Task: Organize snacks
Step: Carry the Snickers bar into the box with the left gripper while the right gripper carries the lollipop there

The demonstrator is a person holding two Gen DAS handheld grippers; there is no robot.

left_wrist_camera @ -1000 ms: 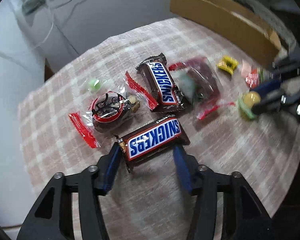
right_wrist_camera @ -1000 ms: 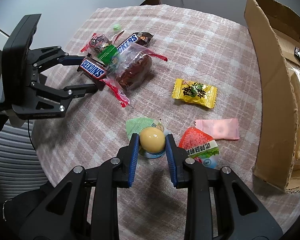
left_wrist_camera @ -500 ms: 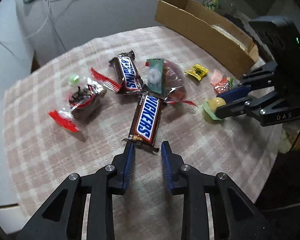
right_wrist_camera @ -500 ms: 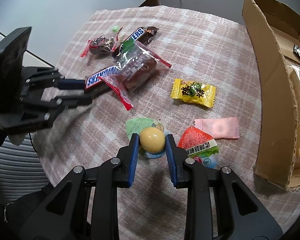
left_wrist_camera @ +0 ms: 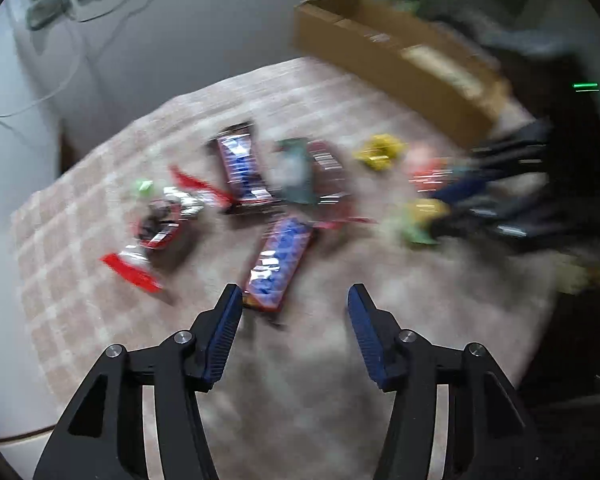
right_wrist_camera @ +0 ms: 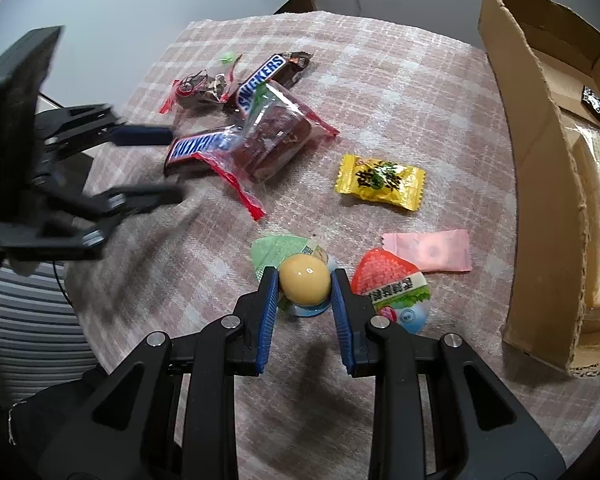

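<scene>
My right gripper (right_wrist_camera: 304,282) is shut on a round yellow jelly cup (right_wrist_camera: 303,280) that rests on the checked cloth, half over a green-lidded cup (right_wrist_camera: 274,250). My left gripper (left_wrist_camera: 295,300) hovers above the cloth with its jaws opening and nothing pressed between them. A Snickers bar (left_wrist_camera: 280,260) lies lengthways just ahead of its fingertips, its far end against a clear bag of dark red snacks (right_wrist_camera: 276,136). A second Snickers bar (right_wrist_camera: 260,80) lies beyond the bag. The left wrist view is blurred; in it the right gripper (left_wrist_camera: 452,204) shows at the right.
A yellow candy (right_wrist_camera: 380,182), a pink packet (right_wrist_camera: 432,250) and a strawberry-print jelly cup (right_wrist_camera: 392,288) lie right of my right gripper. An open cardboard box (right_wrist_camera: 540,160) stands along the right edge. A small twisted bag (right_wrist_camera: 196,88) and a green sweet (right_wrist_camera: 227,57) lie at the far left.
The near Snickers bar has turned from crossways to lengthways. My left gripper narrowed behind it, then opened wide and rose. My right gripper kept still on the jelly cup.
</scene>
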